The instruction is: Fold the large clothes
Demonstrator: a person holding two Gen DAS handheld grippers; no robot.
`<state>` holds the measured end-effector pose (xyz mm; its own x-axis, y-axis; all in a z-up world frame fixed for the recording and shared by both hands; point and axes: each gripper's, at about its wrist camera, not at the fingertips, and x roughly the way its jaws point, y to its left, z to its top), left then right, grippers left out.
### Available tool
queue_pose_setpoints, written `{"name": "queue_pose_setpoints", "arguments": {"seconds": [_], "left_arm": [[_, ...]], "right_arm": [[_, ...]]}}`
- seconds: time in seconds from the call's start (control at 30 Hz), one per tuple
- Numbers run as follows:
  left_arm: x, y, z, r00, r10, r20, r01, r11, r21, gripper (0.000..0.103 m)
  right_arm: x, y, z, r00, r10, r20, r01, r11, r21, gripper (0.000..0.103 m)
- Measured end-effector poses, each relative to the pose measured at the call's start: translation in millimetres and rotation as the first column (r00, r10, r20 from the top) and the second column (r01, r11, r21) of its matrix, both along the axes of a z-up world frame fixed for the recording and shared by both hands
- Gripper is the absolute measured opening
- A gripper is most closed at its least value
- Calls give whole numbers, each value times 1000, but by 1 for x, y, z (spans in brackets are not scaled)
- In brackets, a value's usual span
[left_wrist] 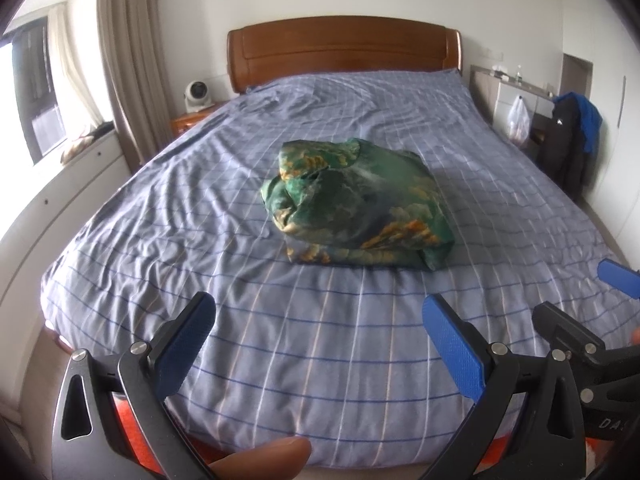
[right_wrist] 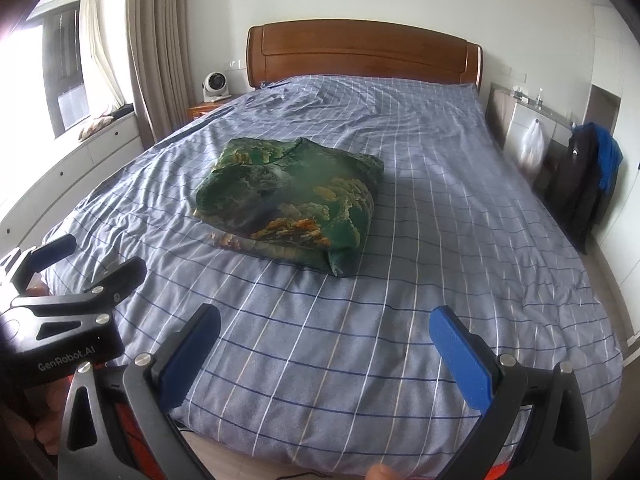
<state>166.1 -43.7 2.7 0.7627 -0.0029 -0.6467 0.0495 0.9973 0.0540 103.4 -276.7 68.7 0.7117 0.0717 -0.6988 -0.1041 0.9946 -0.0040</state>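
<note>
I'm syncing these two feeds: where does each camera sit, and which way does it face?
Left wrist: on the left hand-held gripper at the bed's foot, facing the headboard; its open fingers, a fingertip and the right hand-held gripper show.
Right wrist: on the right gripper, same heading; its open fingers and the left gripper show.
Shared: folded green garment, checked bedcover, white fan.
</note>
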Motion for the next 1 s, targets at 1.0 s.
{"name": "queue_pose_setpoints", "arguments": {"seconds": [1.0], "left_arm": [[-4, -7, 7, 1000, 9, -21, -8, 999, 41, 103]], "right_arm": [[-9, 3, 15, 996, -80, 25, 81, 995, -51, 103]]}}
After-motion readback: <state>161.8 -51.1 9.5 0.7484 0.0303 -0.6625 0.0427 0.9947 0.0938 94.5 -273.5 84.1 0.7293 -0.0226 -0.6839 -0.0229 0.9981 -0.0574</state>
